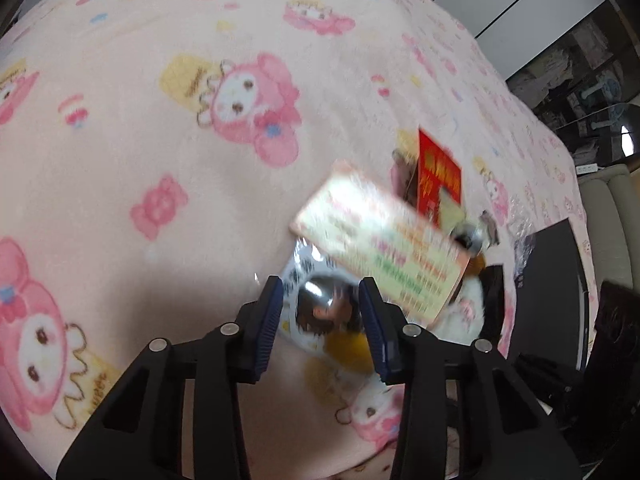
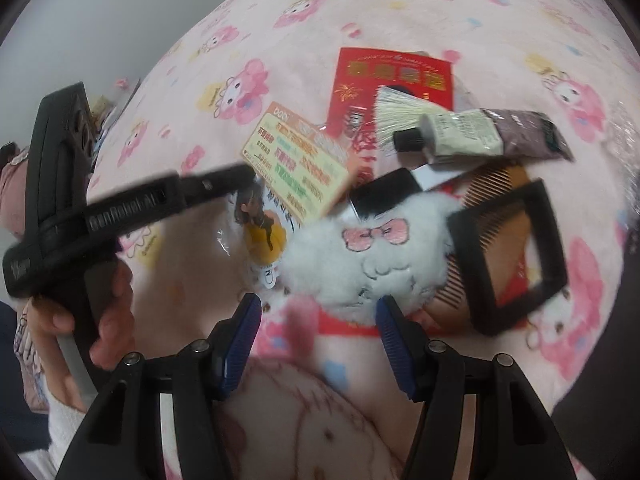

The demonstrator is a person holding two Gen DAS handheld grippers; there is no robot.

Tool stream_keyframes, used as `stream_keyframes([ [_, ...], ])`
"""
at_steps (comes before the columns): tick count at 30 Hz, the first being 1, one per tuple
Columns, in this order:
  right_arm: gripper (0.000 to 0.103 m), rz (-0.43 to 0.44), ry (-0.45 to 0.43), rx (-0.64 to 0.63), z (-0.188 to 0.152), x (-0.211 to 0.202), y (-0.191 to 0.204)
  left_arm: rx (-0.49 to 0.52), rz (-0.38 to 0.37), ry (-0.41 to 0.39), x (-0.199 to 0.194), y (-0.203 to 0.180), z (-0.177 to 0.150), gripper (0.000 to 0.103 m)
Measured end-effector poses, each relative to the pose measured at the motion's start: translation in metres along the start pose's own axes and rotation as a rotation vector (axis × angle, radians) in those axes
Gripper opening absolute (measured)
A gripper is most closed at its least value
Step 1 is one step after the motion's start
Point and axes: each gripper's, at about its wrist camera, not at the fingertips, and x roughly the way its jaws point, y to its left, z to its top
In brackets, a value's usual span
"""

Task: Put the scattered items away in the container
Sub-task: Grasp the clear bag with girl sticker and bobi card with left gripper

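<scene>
A pile of items lies on a pink cartoon blanket [image 1: 140, 140]. My left gripper [image 1: 320, 300] is open, its jaws either side of a clear-sleeved photo card [image 1: 320, 312]. A printed yellow card [image 1: 384, 240] lies just beyond it, then a red envelope [image 1: 438, 176]. In the right wrist view the left gripper [image 2: 240, 172] reaches over the photo card [image 2: 260, 228]. My right gripper [image 2: 318, 316] is open and empty, just short of a white fluffy pouch [image 2: 360, 256] with a pink bow. A cream tube [image 2: 480, 134], a brush [image 2: 400, 114], a comb [image 2: 500, 188] and a black frame [image 2: 508, 256] lie around it.
The yellow card [image 2: 296, 160] and red envelope [image 2: 392, 76] sit behind the pouch. A black box-like object [image 1: 560, 300] stands at the blanket's right edge, with shelves and a cabinet beyond. The person's hand [image 2: 108, 320] grips the left tool. Bare blanket stretches to the left.
</scene>
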Motion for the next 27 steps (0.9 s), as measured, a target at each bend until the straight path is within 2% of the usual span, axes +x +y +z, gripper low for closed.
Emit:
stream_keyframes([
  [2,0.057,-0.006,-0.002,0.0,0.007,0.004,0.0,-0.008,-0.001,0.037,0.004,0.003,-0.011,0.031],
  [5,0.057,-0.076,-0.042,-0.004,0.016,0.006,0.0,-0.024,-0.078,0.074,-0.001,0.006,-0.027,0.03],
  [6,0.057,-0.113,-0.066,-0.005,0.018,0.004,-0.001,-0.027,-0.093,0.066,-0.006,0.008,-0.03,0.03],
  [9,0.057,-0.138,-0.096,0.001,0.018,-0.006,-0.001,-0.042,-0.069,-0.006,-0.021,0.017,-0.024,0.031],
  [11,0.057,-0.116,-0.093,-0.026,0.014,-0.013,0.005,-0.067,-0.063,-0.036,-0.024,0.025,-0.013,0.031],
  [14,0.057,-0.027,-0.063,-0.048,0.013,-0.016,0.018,-0.093,-0.04,-0.071,-0.013,0.037,0.009,0.031],
  [17,0.057,0.04,-0.022,-0.041,0.018,-0.004,0.029,-0.114,-0.031,-0.033,0.007,0.042,0.02,0.032],
  [19,0.057,0.015,-0.006,-0.036,0.024,0.006,0.029,-0.109,-0.05,-0.013,0.009,0.036,0.019,0.032],
  [23,0.057,-0.012,0.022,0.017,0.032,0.025,0.017,-0.102,-0.17,0.066,0.006,0.025,0.004,0.032],
  [25,0.052,-0.028,-0.016,0.043,0.033,0.021,0.013,-0.084,-0.205,0.047,-0.002,0.021,-0.004,0.033],
  [27,0.05,-0.029,-0.062,0.059,0.033,0.014,0.012,-0.091,-0.188,0.004,-0.009,0.024,-0.004,0.036],
])
